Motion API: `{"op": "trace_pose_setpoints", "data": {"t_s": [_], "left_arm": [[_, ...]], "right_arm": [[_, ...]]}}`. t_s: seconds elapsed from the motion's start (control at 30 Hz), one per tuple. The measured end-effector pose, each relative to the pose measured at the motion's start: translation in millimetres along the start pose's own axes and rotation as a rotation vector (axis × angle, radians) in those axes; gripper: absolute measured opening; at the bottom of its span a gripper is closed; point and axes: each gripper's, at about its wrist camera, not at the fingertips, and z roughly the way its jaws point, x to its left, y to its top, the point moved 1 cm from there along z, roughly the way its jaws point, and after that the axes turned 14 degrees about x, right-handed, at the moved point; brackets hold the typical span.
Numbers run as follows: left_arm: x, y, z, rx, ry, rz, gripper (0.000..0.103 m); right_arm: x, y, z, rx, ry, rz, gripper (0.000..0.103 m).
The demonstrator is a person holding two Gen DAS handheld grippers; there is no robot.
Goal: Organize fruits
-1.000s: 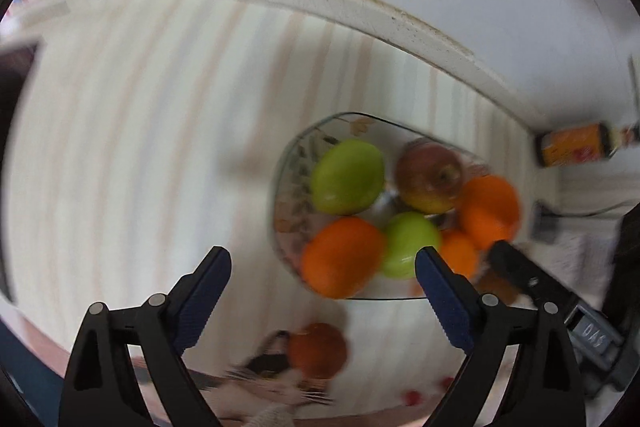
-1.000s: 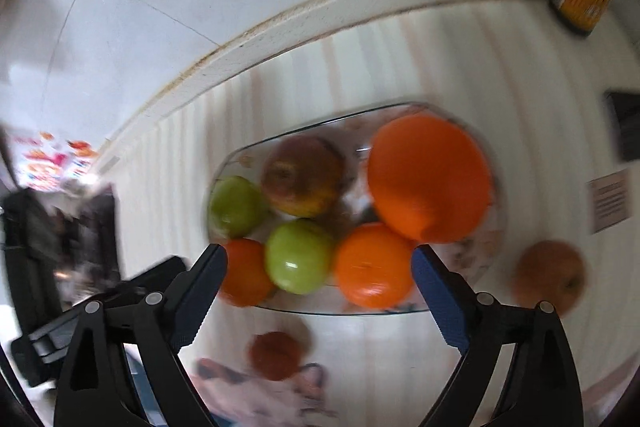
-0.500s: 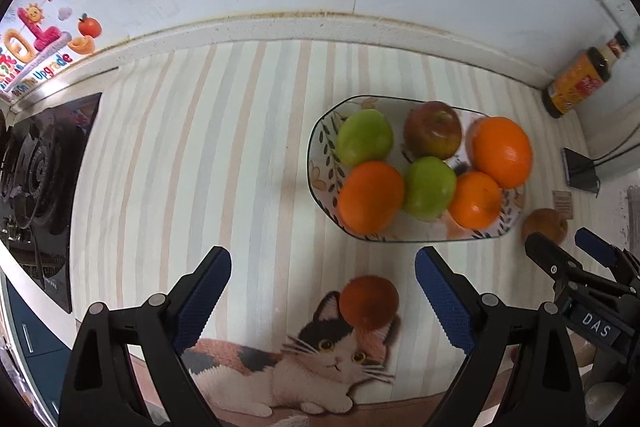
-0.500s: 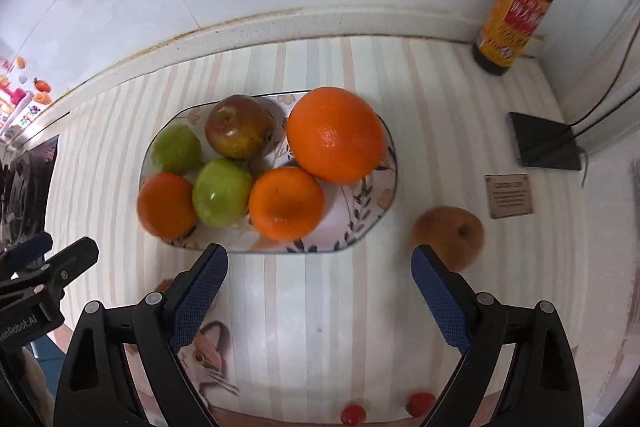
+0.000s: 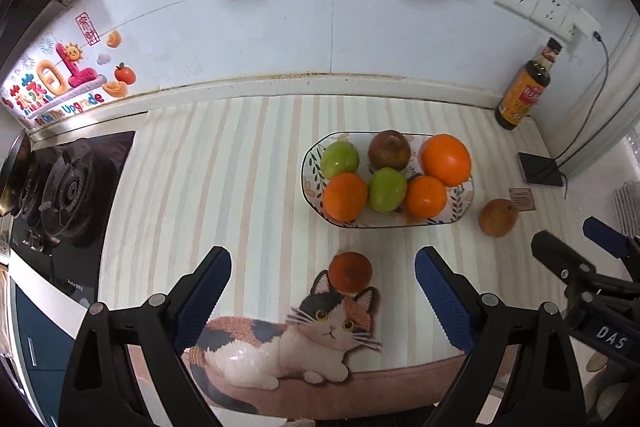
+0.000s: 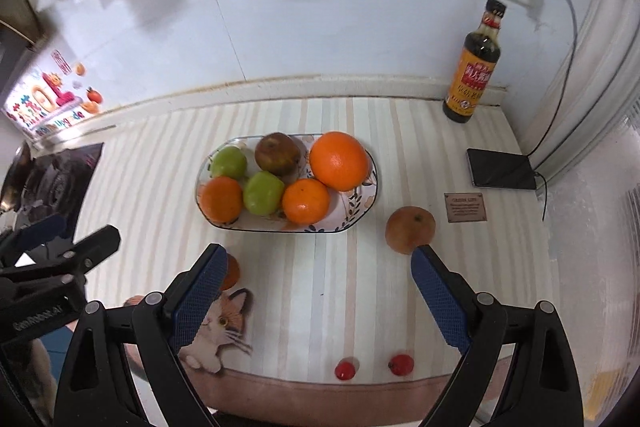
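You've pulled both grippers back from the plate (image 5: 310,183) — left gripper (image 5: 322,277) and right gripper (image 6: 316,273) spread, empty. Two fruits remain off it: the reddish fruit (image 5: 351,271) before it, the brown one (image 6: 410,229) beside.

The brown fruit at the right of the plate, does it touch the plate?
Apart. In the right wrist view a strip of striped mat shows between the brown fruit and the plate; the left wrist view shows the same gap.
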Motion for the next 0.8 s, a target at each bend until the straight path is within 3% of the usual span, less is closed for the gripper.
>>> {"op": "trace_pose_setpoints", "data": {"t_s": [0.43, 0.8], "left_arm": [[-10.6, -29.8, -43.5, -0.065, -0.003, 0.024, 0.094], [-17.1, -26.3, -27.7, -0.025, -0.014, 0.016, 0.094]], "right_arm": [[4.4, -39.4, -64.7, -0.071, 0.028, 0.002, 0.095], [-7.8, -41.0, -44.5, -0.013, 0.067, 0.031, 0.095]]}}
